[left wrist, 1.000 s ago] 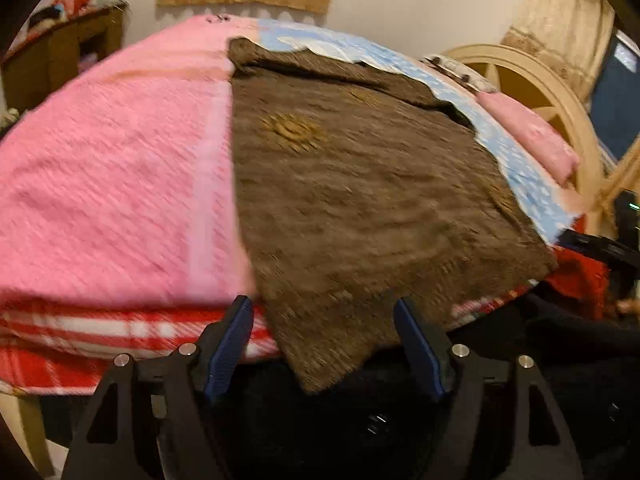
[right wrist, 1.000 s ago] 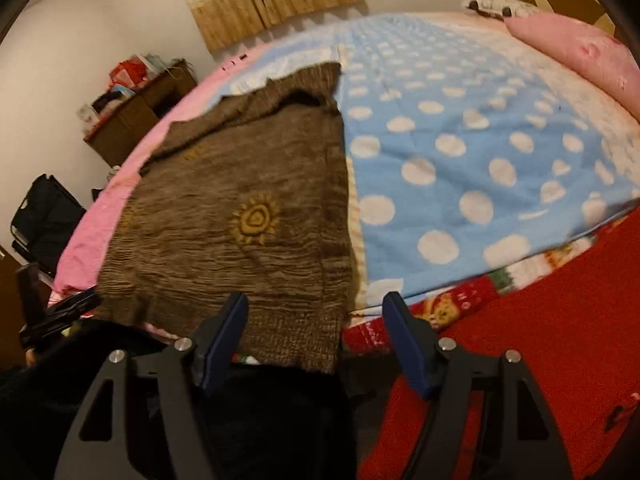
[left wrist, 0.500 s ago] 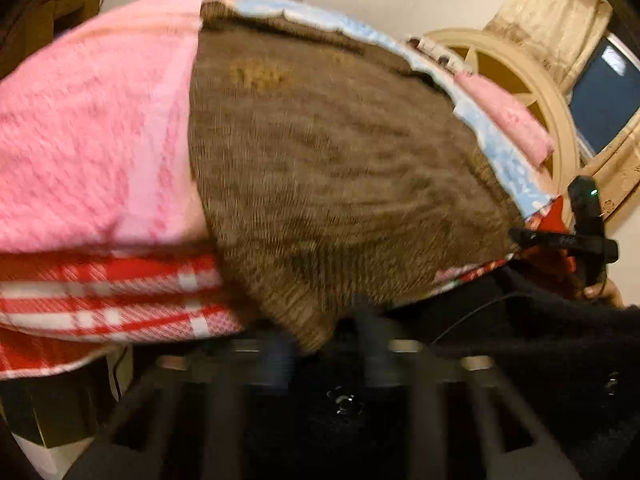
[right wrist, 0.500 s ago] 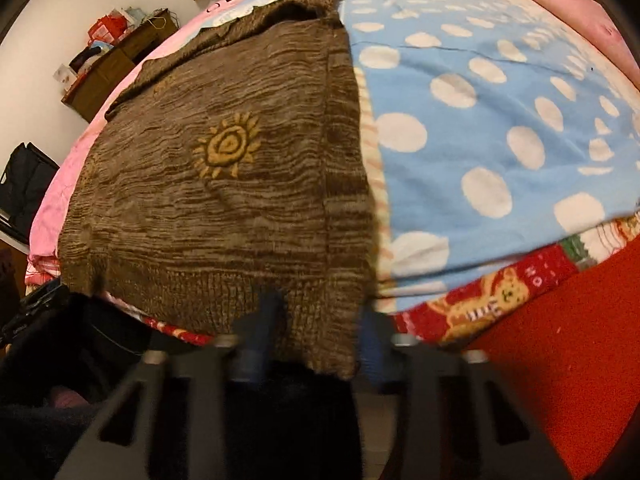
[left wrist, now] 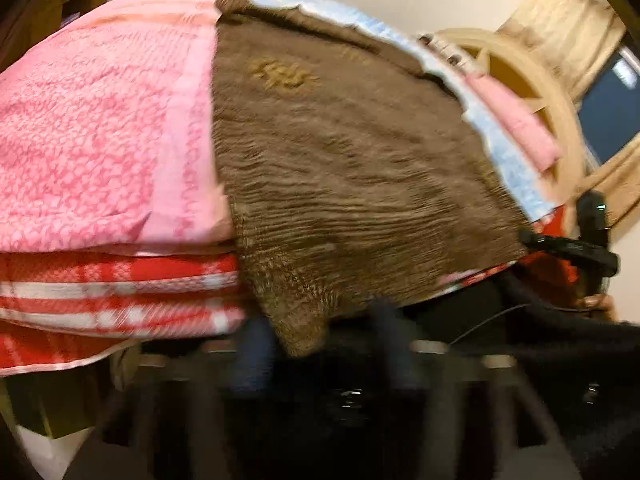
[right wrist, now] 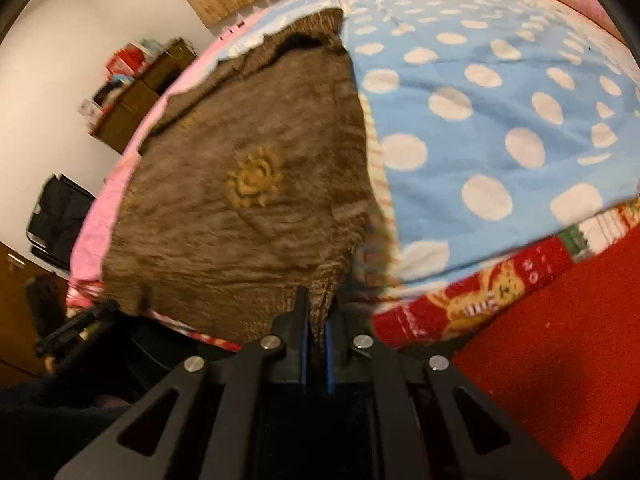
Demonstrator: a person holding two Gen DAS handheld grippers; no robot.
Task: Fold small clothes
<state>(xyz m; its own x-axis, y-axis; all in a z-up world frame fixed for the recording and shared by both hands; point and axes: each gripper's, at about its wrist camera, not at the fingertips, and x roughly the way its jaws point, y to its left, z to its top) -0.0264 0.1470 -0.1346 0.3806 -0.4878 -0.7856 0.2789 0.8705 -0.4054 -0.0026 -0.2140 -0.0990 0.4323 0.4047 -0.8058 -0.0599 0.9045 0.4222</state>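
Brown knit garment (right wrist: 248,200): spread flat on bed, hem at near edge.
Right tool (right wrist: 316,320): pressed together, pinching hem corner.
Left tool (left wrist: 320,340): blurred, jaws just reopened, apart either side of the other hem corner.

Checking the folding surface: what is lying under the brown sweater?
The brown sweater lies across a pink blanket and a blue polka-dot blanket. Where the two meet is covered by it.

Open polka-dot blanket (right wrist: 500,128) lies right of the brown sweater (right wrist: 248,184); pink quilt (left wrist: 100,128) lies bare on its left.
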